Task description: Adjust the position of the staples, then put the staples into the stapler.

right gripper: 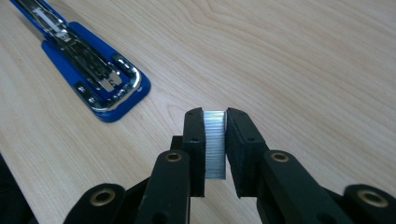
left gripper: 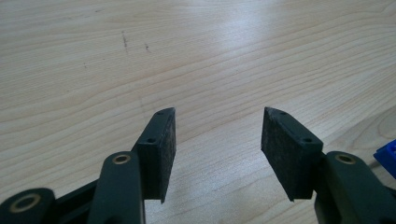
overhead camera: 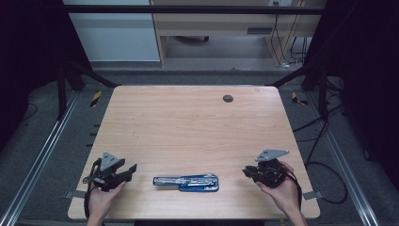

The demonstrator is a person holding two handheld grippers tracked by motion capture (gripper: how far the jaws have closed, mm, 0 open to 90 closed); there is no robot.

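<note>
A blue stapler lies opened flat near the table's front edge, its metal staple channel facing up; it also lies at the upper left in the right gripper view. My right gripper is shut on a silver strip of staples, held upright between the pads, a little to the right of the stapler. My left gripper stands open over bare wood with nothing between its jaws, left of the stapler. A blue corner of the stapler peeks in at the right edge of the left gripper view.
The light wooden table has a dark round grommet near its far edge. Metal rails and cables run along the floor on both sides. Cabinets stand beyond the table.
</note>
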